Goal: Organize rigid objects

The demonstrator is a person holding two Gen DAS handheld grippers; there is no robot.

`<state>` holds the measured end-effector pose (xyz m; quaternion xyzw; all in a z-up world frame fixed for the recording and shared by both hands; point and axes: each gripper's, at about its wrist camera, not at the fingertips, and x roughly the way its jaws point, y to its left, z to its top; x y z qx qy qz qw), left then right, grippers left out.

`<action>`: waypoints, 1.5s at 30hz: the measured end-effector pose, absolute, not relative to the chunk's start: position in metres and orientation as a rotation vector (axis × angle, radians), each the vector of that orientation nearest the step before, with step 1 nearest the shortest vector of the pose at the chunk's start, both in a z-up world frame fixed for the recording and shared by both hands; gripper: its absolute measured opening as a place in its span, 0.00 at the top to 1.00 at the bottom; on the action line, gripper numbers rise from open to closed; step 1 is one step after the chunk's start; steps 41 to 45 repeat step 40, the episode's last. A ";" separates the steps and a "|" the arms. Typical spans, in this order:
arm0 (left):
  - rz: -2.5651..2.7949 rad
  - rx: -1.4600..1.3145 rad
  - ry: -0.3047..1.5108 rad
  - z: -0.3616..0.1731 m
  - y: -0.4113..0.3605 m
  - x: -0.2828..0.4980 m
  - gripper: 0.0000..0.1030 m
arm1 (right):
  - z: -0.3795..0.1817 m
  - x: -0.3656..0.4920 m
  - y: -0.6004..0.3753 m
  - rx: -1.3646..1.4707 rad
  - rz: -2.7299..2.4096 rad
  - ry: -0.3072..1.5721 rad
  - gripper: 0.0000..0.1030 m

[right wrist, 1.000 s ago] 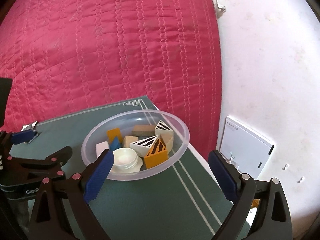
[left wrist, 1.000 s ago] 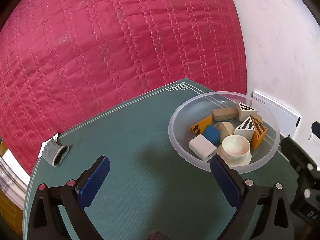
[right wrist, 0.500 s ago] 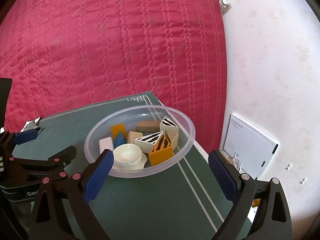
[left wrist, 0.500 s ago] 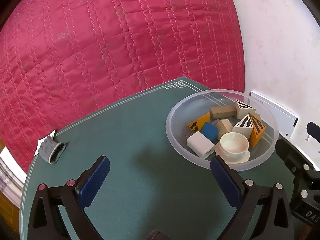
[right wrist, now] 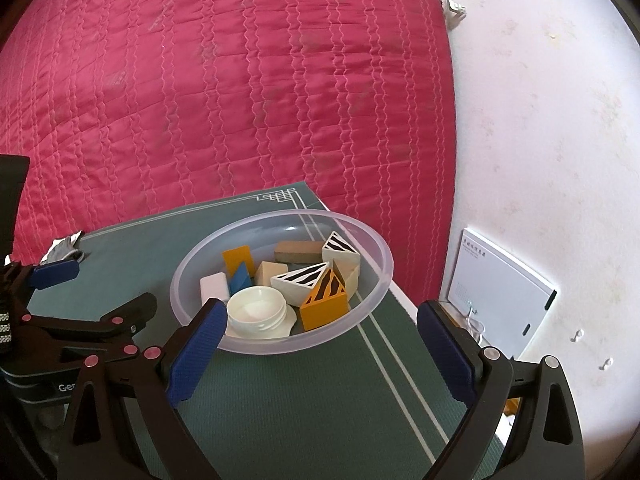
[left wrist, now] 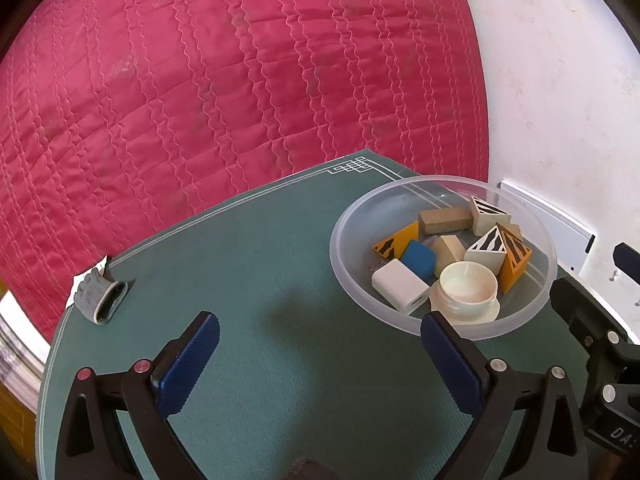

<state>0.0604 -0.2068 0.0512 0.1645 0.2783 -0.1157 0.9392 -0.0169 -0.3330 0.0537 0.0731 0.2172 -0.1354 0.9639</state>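
Observation:
A clear plastic bowl point(left wrist: 348, 216) point(right wrist: 372, 248) stands on the green mat point(left wrist: 260, 272) point(right wrist: 280, 400) near its far right corner. It holds several rigid objects: a white charger block point(left wrist: 400, 286), a blue block point(left wrist: 418, 260), a cream jar point(left wrist: 468, 286) point(right wrist: 256, 310), striped triangular blocks point(left wrist: 490, 246) point(right wrist: 302, 280), an orange striped wedge point(right wrist: 324, 300) and a tan wooden block point(left wrist: 444, 218) point(right wrist: 298, 250). My left gripper point(left wrist: 320, 344) is open and empty, above the mat left of the bowl. My right gripper point(right wrist: 320, 332) is open and empty, just before the bowl.
A small grey fabric piece point(left wrist: 98, 294) point(right wrist: 66, 250) lies at the mat's far left edge. A red quilted bedspread point(left wrist: 240, 80) lies behind the table. A white wall point(right wrist: 540, 120) with a white panel point(right wrist: 500, 284) is on the right.
Both grippers have drifted slightly; the bowl sits a little higher in the right wrist view and a little left in the left wrist view. Nothing was grasped or released.

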 end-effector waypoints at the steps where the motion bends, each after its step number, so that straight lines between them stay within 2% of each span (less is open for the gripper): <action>1: -0.237 0.335 0.569 0.051 -0.207 0.061 0.01 | 0.054 -0.017 -0.333 0.148 -0.274 0.440 0.06; 45: -0.244 0.333 0.584 0.047 -0.210 0.059 0.01 | 0.053 -0.015 -0.328 0.148 -0.268 0.447 0.05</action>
